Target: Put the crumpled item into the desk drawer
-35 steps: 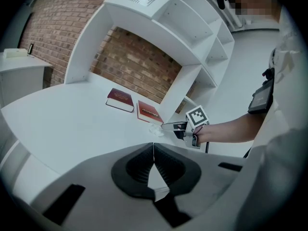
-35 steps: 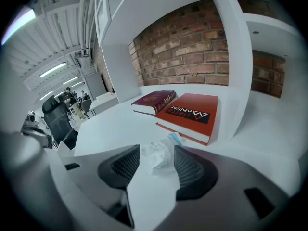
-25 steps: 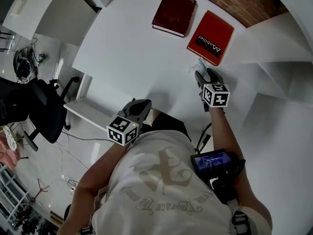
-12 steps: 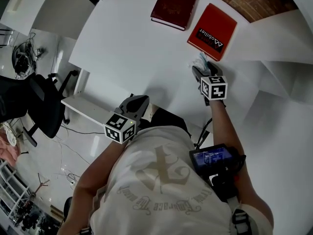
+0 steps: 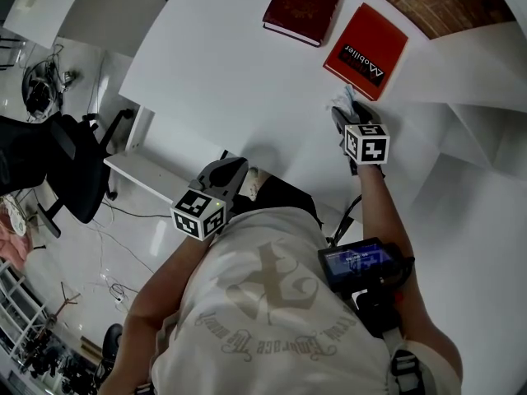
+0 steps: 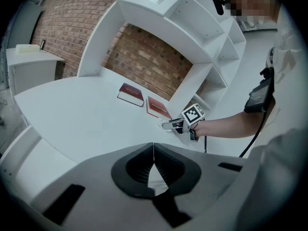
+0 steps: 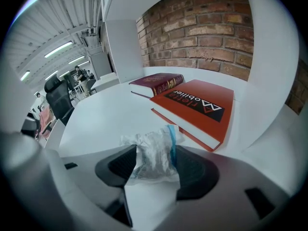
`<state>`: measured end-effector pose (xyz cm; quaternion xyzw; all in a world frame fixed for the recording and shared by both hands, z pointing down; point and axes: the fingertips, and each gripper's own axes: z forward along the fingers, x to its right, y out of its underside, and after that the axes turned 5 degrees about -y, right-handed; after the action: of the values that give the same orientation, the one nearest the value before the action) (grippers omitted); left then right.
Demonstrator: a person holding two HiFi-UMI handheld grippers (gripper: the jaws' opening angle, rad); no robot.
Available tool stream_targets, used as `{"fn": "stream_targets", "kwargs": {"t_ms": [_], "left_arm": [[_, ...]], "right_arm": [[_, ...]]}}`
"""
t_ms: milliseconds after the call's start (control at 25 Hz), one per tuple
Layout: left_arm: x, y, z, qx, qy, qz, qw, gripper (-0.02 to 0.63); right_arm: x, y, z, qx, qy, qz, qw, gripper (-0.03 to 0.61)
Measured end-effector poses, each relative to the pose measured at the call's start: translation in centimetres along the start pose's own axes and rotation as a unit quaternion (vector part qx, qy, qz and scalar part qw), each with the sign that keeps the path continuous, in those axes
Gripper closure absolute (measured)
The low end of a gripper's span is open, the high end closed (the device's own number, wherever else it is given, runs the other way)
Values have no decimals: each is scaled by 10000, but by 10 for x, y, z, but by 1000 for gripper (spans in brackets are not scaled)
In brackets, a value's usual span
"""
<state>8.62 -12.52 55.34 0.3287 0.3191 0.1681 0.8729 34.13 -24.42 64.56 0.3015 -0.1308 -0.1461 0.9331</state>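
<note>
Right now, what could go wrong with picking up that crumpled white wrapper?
The right gripper has just been closing its jaws around the crumpled white plastic wrapper with a blue strip without clearly squeezing it, so it may slip out. The red book lies close beside, so a jaw might nudge it.

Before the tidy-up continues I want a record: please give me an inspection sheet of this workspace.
Surface: white desk, no marks seen.
Job's things: crumpled wad on desk beside red book; drawer not made out.
Clutter: red book, dark red book.
Grippers: left gripper shut, empty; right gripper wide, jaws just been closing, wad between them, unsqueezed.
Cables: black cable by right arm; loose cables on floor.
Surroundings: office chair, brick wall.
</note>
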Motion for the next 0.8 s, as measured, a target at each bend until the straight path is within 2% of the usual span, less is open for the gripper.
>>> {"fn": "stream_targets", "kwargs": {"t_ms": [160, 400, 800], "left_arm": [[-5, 0, -8, 59, -55, -18, 10000, 592], [-11, -5, -21, 276, -122, 5, 9995, 592], [-16, -6, -53, 613, -275, 31, 9977, 592]], "right_arm": [[-2, -1, -2, 9, 110, -34, 9999, 341], [-3, -3, -7, 8, 247, -76, 9997, 351], [-27, -21, -21, 213, 209, -255, 9992, 353]]}}
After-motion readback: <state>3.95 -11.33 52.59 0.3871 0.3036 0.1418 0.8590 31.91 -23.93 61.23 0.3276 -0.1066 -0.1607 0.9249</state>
